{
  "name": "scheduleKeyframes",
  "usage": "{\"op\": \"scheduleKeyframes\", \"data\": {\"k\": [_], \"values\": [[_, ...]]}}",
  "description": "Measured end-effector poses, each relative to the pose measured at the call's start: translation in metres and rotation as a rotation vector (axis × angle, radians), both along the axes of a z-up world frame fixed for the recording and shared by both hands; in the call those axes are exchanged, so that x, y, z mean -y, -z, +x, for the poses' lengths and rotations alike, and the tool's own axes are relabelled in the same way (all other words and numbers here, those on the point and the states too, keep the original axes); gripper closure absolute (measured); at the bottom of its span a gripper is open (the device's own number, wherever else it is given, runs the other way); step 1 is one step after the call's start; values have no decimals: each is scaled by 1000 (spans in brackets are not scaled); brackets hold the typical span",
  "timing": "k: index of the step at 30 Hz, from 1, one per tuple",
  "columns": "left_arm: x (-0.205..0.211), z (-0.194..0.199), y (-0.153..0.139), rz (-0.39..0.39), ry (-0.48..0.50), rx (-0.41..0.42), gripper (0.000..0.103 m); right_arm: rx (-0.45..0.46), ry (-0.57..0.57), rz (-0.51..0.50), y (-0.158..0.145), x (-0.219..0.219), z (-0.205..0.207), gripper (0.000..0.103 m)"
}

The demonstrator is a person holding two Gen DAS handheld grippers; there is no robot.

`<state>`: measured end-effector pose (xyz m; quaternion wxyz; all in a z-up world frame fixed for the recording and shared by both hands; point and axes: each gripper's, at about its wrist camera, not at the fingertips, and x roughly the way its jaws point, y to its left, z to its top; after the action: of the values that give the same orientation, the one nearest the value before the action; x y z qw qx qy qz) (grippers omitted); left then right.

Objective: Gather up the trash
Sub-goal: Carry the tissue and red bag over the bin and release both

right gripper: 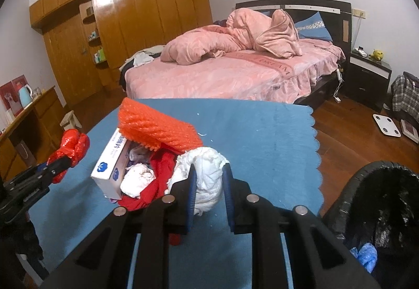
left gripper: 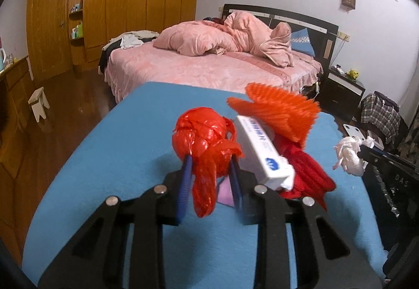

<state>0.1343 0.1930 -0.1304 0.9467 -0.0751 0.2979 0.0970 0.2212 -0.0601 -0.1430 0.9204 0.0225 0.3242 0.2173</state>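
Observation:
My left gripper (left gripper: 210, 160) is shut on a knotted red plastic bag (left gripper: 201, 137), held just above the blue tablecloth (left gripper: 104, 158). From the right wrist view the same bag (right gripper: 72, 147) hangs at the far left. My right gripper (right gripper: 209, 168) is shut on a white crumpled paper wad (right gripper: 207, 158), also lifted off the cloth; that wad (left gripper: 349, 155) shows at the right of the left wrist view. Between them lies a pile: a white box (right gripper: 110, 163), orange foam netting (right gripper: 157, 129), a red cloth (left gripper: 306, 171) and a crumpled tissue (right gripper: 136, 179).
A bin with a black liner (right gripper: 379, 210) stands at the table's right, near corner. Beyond the table is a pink bed (right gripper: 222, 74), with a dark nightstand (right gripper: 369, 76) and a white scale (right gripper: 387, 125) on the wooden floor. A small stool (left gripper: 39, 103) and wardrobes stand at the left.

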Motion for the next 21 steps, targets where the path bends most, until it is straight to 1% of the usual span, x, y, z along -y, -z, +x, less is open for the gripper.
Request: {"op": "scheduleKeyframes", "data": {"k": [4,12,21], "values": [[11,-5,-8,-5,26,19,76,10,15,10,-7,9,-6,83],[38,-10,-26,-6,107,58,76,41,37,23,-22,25,-24,83],[83,-6,-35,-19,222,75,76,69,80,42,-37,53,-42,84]]}}
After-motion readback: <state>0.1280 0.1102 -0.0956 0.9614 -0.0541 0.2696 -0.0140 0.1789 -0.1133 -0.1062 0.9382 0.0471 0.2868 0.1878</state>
